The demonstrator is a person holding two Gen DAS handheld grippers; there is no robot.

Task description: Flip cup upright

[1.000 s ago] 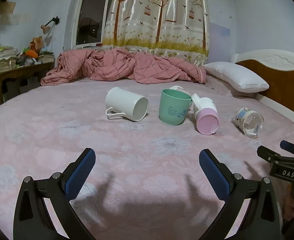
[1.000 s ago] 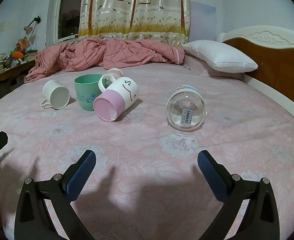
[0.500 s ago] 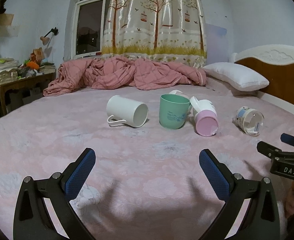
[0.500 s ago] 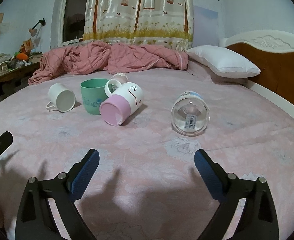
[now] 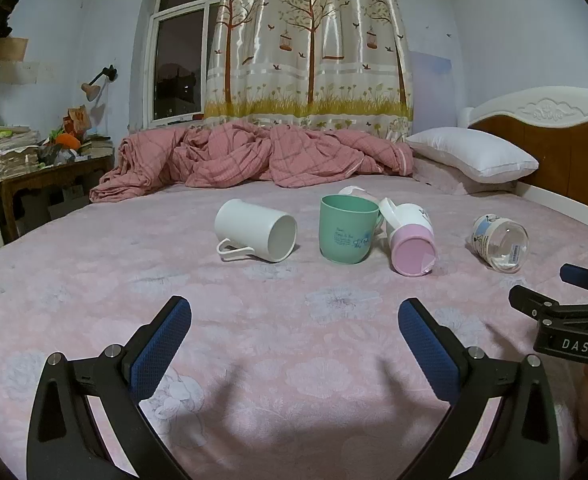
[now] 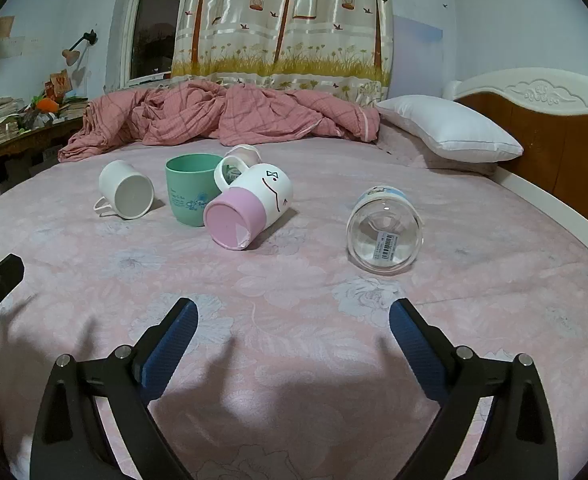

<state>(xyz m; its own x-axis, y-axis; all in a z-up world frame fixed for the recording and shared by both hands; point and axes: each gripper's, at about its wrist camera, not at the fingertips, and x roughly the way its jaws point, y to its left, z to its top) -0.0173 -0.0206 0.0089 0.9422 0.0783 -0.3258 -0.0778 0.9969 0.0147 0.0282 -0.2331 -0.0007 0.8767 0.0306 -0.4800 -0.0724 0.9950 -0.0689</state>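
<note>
Since the earlier frames both tongs had drawn back and tilted up, the cups sitting farther off; the left tongs [image 5: 294, 320] and right tongs [image 6: 292, 320] stood apart, holding nothing; the glass cup [image 6: 384, 236] lay mid-bed [image 6: 294, 280], base toward the right tongs, which were nearer; the small cup [image 6: 243, 155] behind the green cup [image 6: 190, 190] was mostly hidden.

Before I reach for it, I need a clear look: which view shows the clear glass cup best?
The right wrist view: the clear glass cup lies on its side, large, base and barcode sticker facing the camera. In the left wrist view it sits smaller near the right edge.
</note>
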